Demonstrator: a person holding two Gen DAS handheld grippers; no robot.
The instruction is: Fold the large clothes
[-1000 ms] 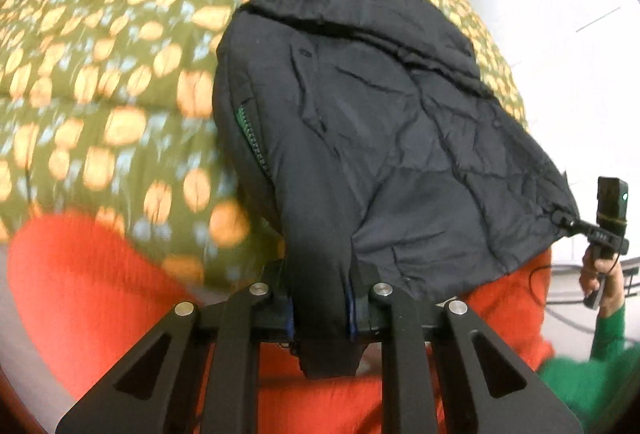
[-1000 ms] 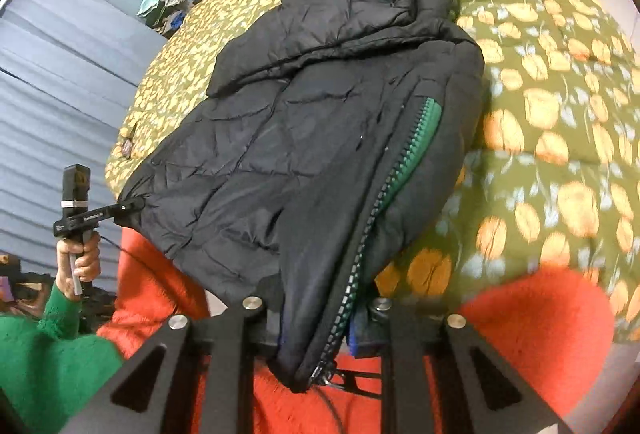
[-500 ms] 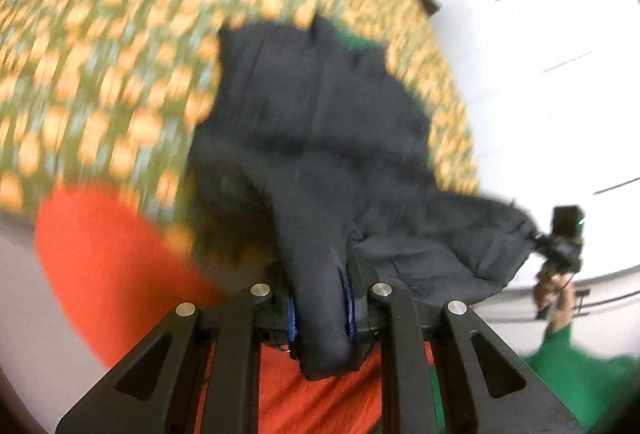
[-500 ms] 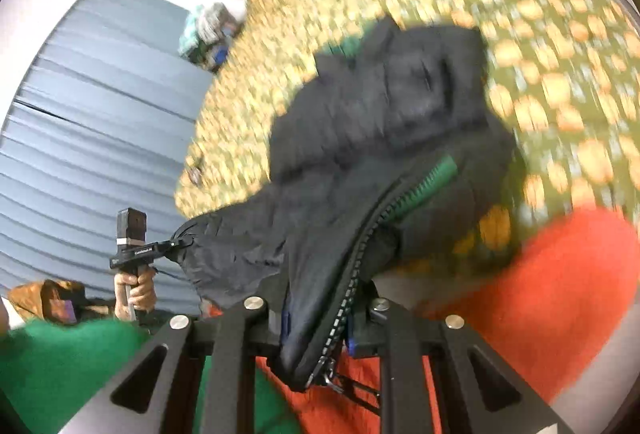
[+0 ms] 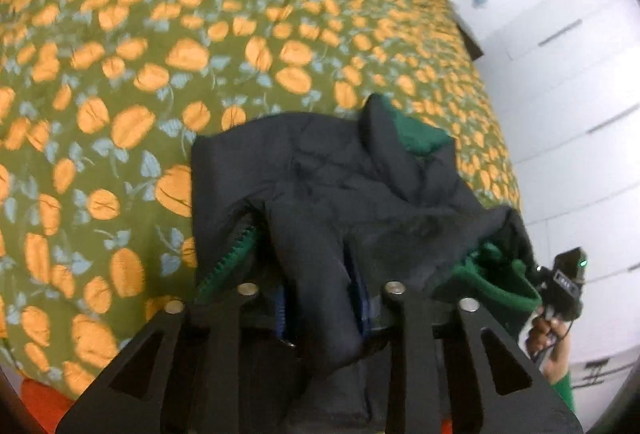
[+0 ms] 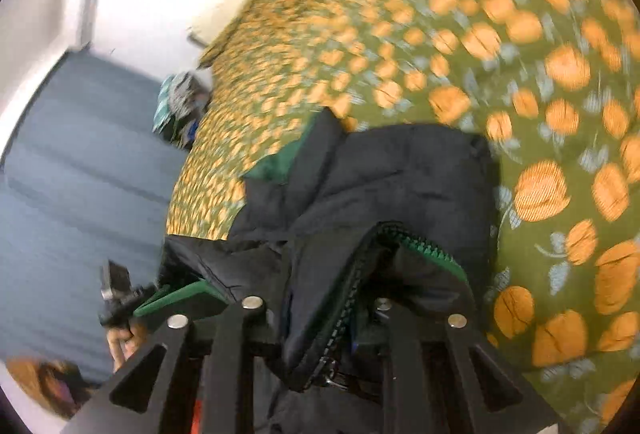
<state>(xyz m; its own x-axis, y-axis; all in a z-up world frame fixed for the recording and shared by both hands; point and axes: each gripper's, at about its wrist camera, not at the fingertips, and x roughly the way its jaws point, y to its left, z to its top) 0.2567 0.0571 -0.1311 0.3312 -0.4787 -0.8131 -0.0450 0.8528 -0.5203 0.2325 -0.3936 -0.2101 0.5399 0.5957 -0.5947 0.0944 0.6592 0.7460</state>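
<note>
Black quilted fabric with a green lining makes up the jacket [image 5: 340, 193], bunched on the bed [image 5: 160, 73] near its foot edge, the only landmark that matters here. The bed's olive cover with orange flowers spreads wide beyond the jacket toward the head end and to the jacket's zipper side, bare cloth all the way. On the other side the bed edge runs just beside the jacket, with white cabinet fronts [image 5: 560, 93] past it.

The jacket's collar [image 5: 404, 137] points toward the head of the bed, its hem toward the foot; the long axis runs head to foot, though the lower part is lifted and doubled up.

The left tool [image 5: 320, 314] is clenched on a fold of the jacket's hem. The right tool [image 6: 320, 326] is clenched on the zipper edge [image 6: 424, 254], green teeth showing. In the left view the right tool [image 5: 560, 282] sits at the jacket's far corner.

No writing is legible.
</note>
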